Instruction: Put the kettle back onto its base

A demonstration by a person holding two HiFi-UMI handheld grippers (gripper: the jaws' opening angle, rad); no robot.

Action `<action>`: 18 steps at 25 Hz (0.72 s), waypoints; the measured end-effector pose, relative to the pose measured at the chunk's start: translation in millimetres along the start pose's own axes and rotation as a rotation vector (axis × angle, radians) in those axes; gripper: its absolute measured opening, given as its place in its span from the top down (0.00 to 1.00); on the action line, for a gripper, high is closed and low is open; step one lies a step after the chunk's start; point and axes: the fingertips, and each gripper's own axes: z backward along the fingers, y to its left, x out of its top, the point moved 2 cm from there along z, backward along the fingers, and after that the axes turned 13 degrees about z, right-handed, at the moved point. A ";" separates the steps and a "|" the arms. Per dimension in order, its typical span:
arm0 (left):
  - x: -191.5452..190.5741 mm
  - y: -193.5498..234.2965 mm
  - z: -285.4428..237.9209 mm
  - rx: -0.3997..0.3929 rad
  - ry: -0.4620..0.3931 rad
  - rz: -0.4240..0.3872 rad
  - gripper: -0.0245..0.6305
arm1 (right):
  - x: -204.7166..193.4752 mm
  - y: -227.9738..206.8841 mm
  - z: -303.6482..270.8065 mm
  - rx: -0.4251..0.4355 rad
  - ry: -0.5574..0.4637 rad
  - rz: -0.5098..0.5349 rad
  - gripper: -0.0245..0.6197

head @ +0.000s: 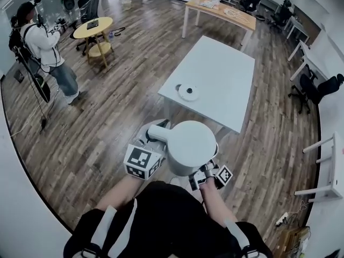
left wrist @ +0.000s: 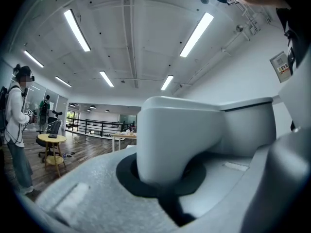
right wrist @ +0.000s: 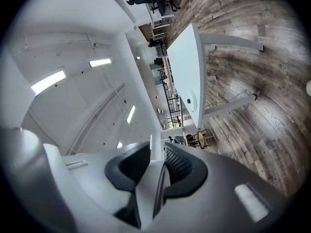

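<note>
In the head view a white kettle [head: 189,147] hangs in front of the person's chest, over the wooden floor. My left gripper [head: 152,137] is shut on its handle [head: 159,134]. From the left gripper view the handle [left wrist: 180,140] fills the space between the dark pads [left wrist: 127,176], and the kettle body [left wrist: 248,125] lies behind it. My right gripper [head: 207,172] sits at the kettle's near right side; its ribbed pads [right wrist: 179,163] clamp a thin white edge of the kettle [right wrist: 156,178]. The round white base [head: 188,92] lies on the white table [head: 226,69] ahead, also seen as the base [right wrist: 191,100].
A person with gear [head: 45,47] stands at the far left beside a round yellow table [head: 93,28]. A wooden table [head: 223,12] is at the back. Black office chairs [head: 317,87] and white desks [head: 328,165] line the right side.
</note>
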 end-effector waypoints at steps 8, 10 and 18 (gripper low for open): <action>-8.0 1.4 -45.3 0.025 0.008 0.019 0.96 | 39.4 -12.0 -17.0 -0.017 0.010 -0.014 0.84; -7.9 2.9 -54.1 0.033 0.008 0.024 0.96 | 46.5 -13.4 -21.9 -0.022 0.014 -0.018 0.84; -9.6 9.1 -81.6 0.038 -0.001 0.019 0.96 | 68.3 -23.1 -41.0 -0.006 0.016 -0.023 0.83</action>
